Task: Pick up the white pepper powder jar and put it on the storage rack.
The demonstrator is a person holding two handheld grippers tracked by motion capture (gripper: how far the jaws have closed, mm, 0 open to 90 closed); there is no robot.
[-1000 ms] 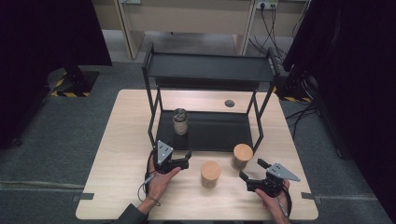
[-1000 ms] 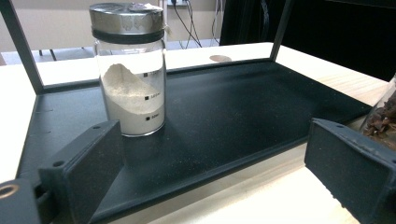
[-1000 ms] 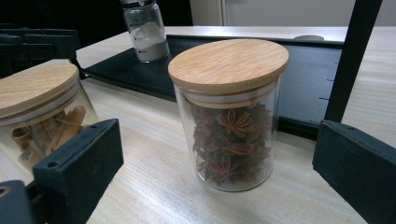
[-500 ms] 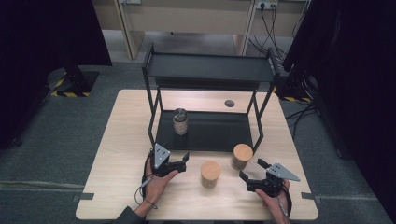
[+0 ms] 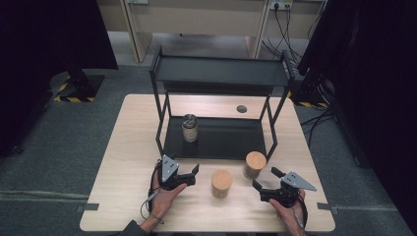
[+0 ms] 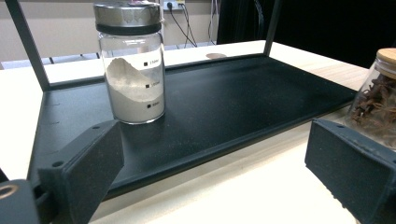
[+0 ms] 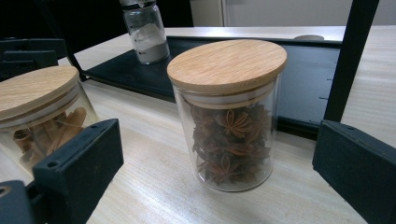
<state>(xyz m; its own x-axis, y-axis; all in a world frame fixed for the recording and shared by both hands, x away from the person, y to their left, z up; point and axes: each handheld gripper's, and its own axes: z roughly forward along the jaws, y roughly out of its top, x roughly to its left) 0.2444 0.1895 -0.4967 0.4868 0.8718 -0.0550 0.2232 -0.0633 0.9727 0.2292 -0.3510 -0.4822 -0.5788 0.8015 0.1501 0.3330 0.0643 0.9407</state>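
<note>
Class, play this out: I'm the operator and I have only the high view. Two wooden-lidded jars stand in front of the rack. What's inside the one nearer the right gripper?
Observer: The right-hand jar holds star anise.
Operator: And the other jar?
Observer: Curled brown sticks, likely cinnamon.
Operator: The metal-lidded jar on the lower shelf?
Observer: White powder, heaped to one side, beside printed level marks.

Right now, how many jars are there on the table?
3. The star anise jar stands on the table ahead of the right gripper; the cinnamon jar stands between both grippers; the powder jar stands on the rack's bottom shelf. None seems hidden.
</note>
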